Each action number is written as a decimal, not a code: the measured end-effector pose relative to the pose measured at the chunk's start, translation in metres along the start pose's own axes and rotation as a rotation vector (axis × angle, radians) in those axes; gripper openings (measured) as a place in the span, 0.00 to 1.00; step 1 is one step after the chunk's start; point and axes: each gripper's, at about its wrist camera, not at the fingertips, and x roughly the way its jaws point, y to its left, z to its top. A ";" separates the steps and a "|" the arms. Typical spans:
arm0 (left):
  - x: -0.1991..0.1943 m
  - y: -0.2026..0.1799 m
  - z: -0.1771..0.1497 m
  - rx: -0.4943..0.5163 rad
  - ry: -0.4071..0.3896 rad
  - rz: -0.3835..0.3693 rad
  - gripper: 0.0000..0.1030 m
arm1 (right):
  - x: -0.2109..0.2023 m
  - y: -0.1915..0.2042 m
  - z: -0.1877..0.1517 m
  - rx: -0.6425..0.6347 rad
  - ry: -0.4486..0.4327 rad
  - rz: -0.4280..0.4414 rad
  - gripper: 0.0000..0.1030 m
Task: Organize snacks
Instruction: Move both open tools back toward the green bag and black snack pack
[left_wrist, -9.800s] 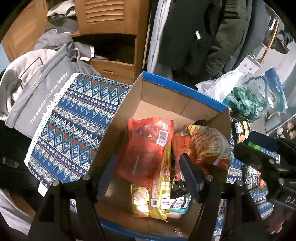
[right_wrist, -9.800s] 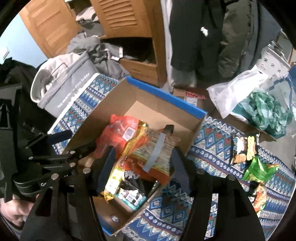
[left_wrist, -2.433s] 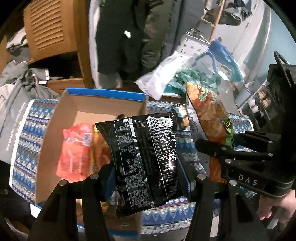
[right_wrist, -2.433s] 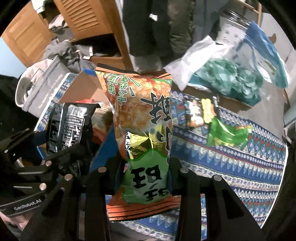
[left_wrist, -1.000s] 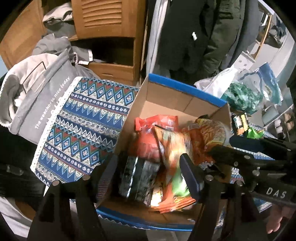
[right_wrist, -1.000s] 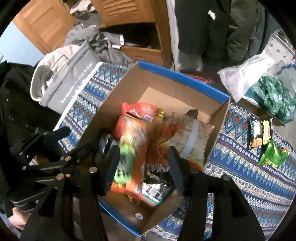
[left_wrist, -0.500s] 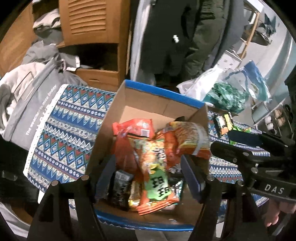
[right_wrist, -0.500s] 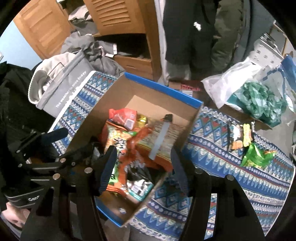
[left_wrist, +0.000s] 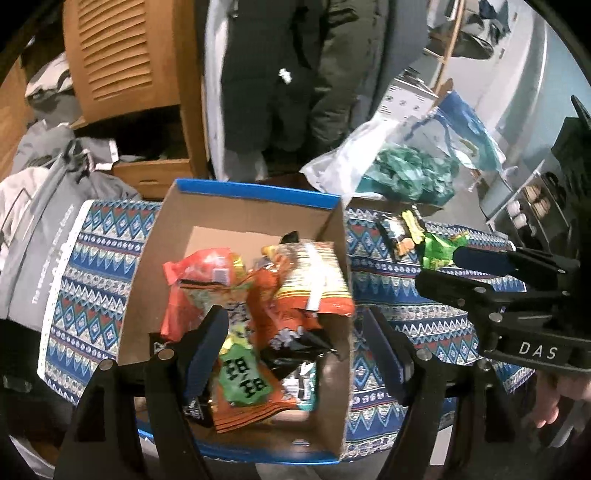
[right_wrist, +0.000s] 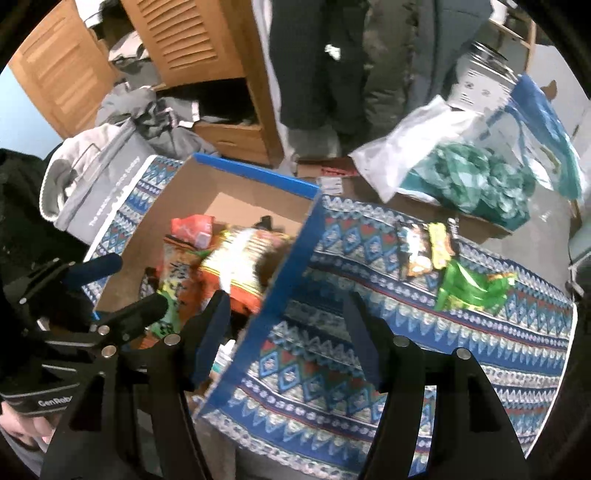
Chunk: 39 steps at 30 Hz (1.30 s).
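Note:
A cardboard box with a blue rim (left_wrist: 255, 194) (right_wrist: 255, 173) sits on the patterned cloth and holds several snack bags. An orange-and-green bag (left_wrist: 240, 373) and a black bag (left_wrist: 195, 402) lie at its near end. My left gripper (left_wrist: 295, 347) is open and empty above the box's near end; it shows at the left of the right wrist view (right_wrist: 114, 284). My right gripper (right_wrist: 288, 332) is open and empty over the box's right wall and the cloth. A dark-and-yellow packet (right_wrist: 424, 247) (left_wrist: 402, 232) and a green packet (right_wrist: 469, 288) (left_wrist: 439, 247) lie on the cloth to the right.
A grey bag (left_wrist: 33, 229) lies left of the box. A clear bag with green contents (right_wrist: 469, 173) sits on a flat carton behind the cloth. A wooden louvred cabinet (left_wrist: 122, 55) and hanging coats stand beyond.
Both grippers held bags 2.4 s ago; those bags now lie in the box. Since half a second ago both grippers have swung right, the right one off the box toward the cloth.

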 end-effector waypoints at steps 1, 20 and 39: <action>0.000 -0.005 0.001 0.007 0.001 -0.004 0.74 | -0.002 -0.004 -0.002 0.005 -0.002 -0.004 0.63; 0.024 -0.086 -0.004 0.167 0.052 -0.012 0.74 | -0.016 -0.103 -0.039 0.158 0.007 -0.081 0.63; 0.082 -0.132 0.026 0.196 0.125 -0.047 0.75 | 0.002 -0.199 -0.040 0.316 0.069 -0.127 0.63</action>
